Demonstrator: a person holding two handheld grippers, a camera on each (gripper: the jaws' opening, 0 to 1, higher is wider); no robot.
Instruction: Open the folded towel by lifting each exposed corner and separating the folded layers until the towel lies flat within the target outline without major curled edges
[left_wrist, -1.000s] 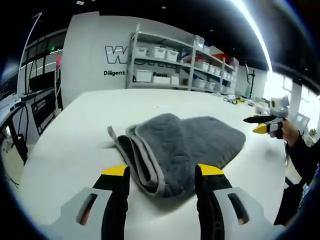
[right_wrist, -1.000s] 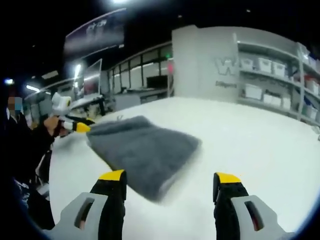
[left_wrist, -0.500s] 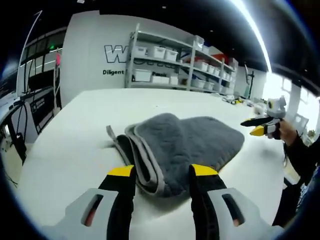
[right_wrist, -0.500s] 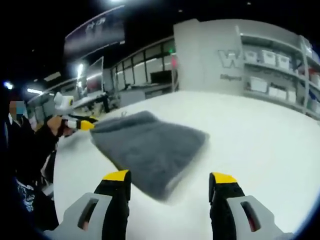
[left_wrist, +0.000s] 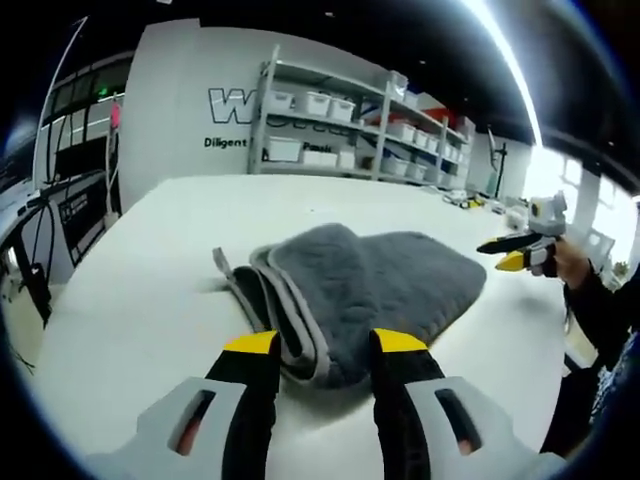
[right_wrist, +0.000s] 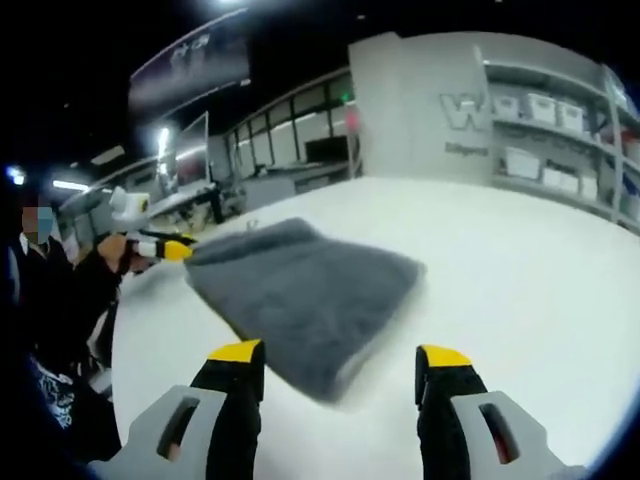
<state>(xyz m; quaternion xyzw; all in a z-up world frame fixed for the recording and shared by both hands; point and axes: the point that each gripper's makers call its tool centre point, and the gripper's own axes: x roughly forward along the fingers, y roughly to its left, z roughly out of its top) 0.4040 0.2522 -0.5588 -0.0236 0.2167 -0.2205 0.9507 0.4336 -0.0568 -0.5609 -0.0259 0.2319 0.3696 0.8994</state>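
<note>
1. the grey folded towel (left_wrist: 365, 290) lies on the white table (left_wrist: 150, 270), its stacked folded edges facing the left gripper (left_wrist: 325, 345).
2. the left gripper's fingers stand apart, empty, just short of the towel's near edge.
3. the right gripper (right_wrist: 340, 355) hangs near the towel's opposite end (right_wrist: 300, 295), fingers wide apart, holding nothing.
4. beyond the towel stand shelves (left_wrist: 340, 125) with bins.

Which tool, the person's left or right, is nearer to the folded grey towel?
Left. The left tool sits right at the folded edge of the grey towel, jaws open on either side of it. The right tool hangs back from the opposite edge, clear of it.
</note>
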